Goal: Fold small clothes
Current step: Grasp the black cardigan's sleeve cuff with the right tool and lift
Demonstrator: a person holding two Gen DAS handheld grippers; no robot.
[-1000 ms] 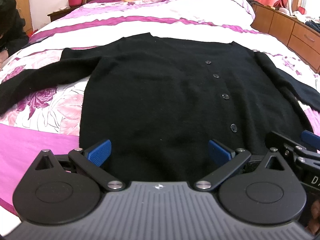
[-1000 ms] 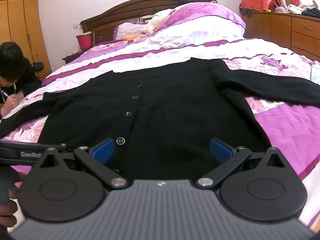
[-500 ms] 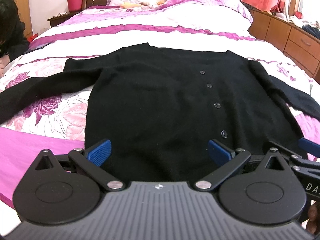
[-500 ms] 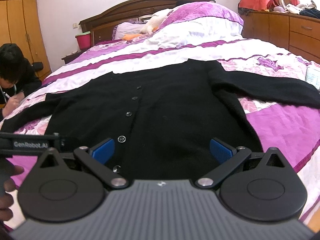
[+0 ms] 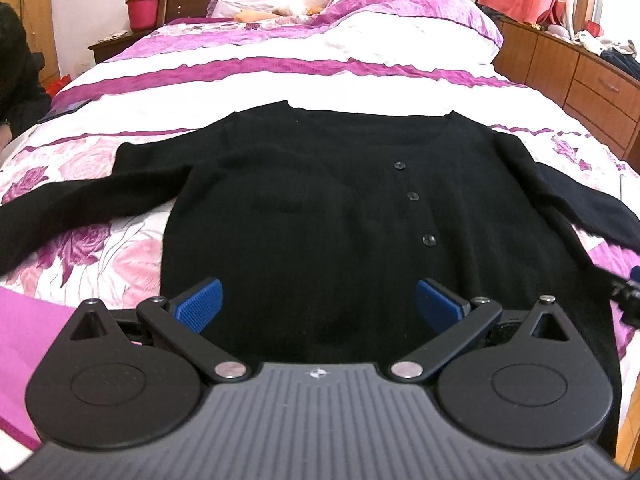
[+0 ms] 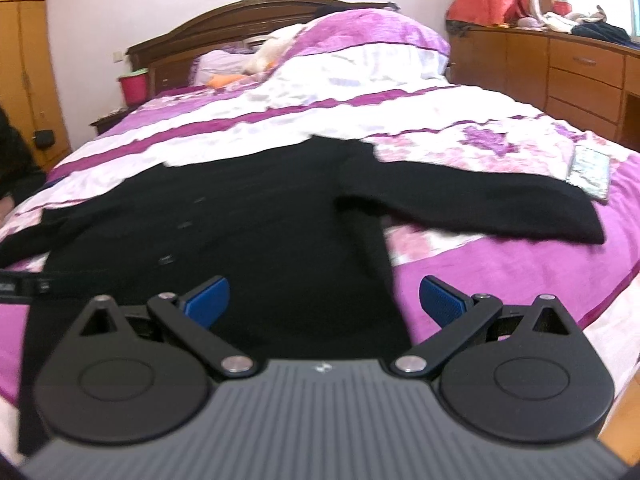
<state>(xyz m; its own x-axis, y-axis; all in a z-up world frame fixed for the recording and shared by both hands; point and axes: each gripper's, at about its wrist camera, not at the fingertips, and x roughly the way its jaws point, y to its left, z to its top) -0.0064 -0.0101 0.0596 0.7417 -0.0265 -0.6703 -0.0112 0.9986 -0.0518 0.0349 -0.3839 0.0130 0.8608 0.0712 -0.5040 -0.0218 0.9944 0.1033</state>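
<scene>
Black knit cardigan (image 5: 320, 208) lies flat, front up, spread on the pink-and-white floral bed (image 5: 280, 64), neckline toward the headboard, hem nearest the camera. Left wrist view: left tongs (image 5: 318, 304) spread wide, empty, blue pads (image 5: 200, 304) hovering just over the hem area, not pinching cloth. Three buttons visible down the placket; a second ago four showed and the lowest sat close to the right pad, so this camera has moved forward and up over the garment. Left sleeve stretched out to the side, unfolded. Tip of the other tool is in at the far right edge, blurred.

Right wrist view: right tongs (image 6: 324, 300) also spread, nothing held. Frame is motion-blurred and has swung toward the right side of the bed versus half a second ago; the right sleeve (image 6: 480, 208) and its cuff now sit fuller in frame, cuff end next to a flat patterned packet (image 6: 590, 174). Cardigan side seam runs between the pads.

Judgement: no fold made yet, garment fully laid out. The shift reads as the right tool heading for the right sleeve, likely first fold inward. Grasp not begun.
</scene>
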